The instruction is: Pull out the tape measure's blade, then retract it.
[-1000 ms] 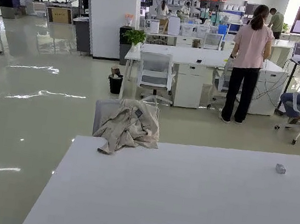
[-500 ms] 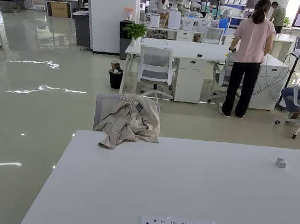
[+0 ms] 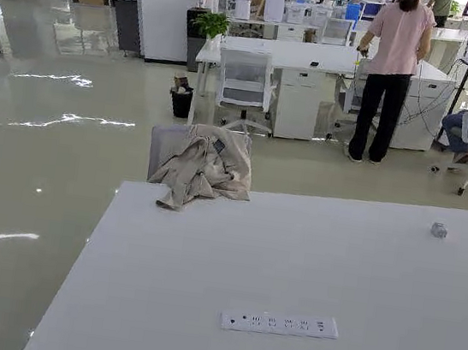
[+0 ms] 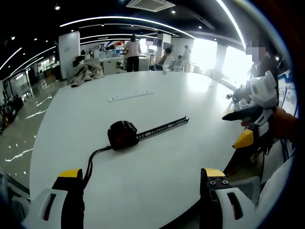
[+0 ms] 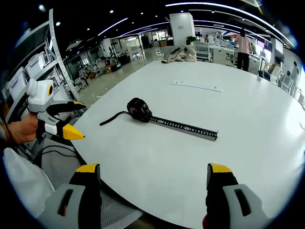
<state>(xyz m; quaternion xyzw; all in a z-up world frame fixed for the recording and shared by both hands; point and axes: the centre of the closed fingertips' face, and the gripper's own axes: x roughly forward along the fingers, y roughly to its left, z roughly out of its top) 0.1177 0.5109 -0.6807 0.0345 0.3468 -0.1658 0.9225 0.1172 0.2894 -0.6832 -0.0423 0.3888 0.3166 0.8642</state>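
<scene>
Tape: I see 1 tape measure [image 4: 123, 135], black round case, blade [image 4: 162, 128] out flat w/ dark markings, black cord [image 4: 93, 157] trailing.
Where: on white table [image 3: 206, 258], my side of the 1 power strip [image 3: 279, 323], well apart from it.
Grippers: 2; left gripper [image 4: 142, 173] jaws wide apart, empty; right gripper [image 5: 152, 168] same.

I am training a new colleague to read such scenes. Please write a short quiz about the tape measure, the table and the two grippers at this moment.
1. True or false: the tape measure's blade lies partly pulled out on the table.
2. What lies on the table beyond the tape measure? A: a power strip. B: a hammer. C: a cup.
3. Fill in: the left gripper and the right gripper both have their jaws ____.
Key: 1 true; 2 A; 3 open.
</scene>
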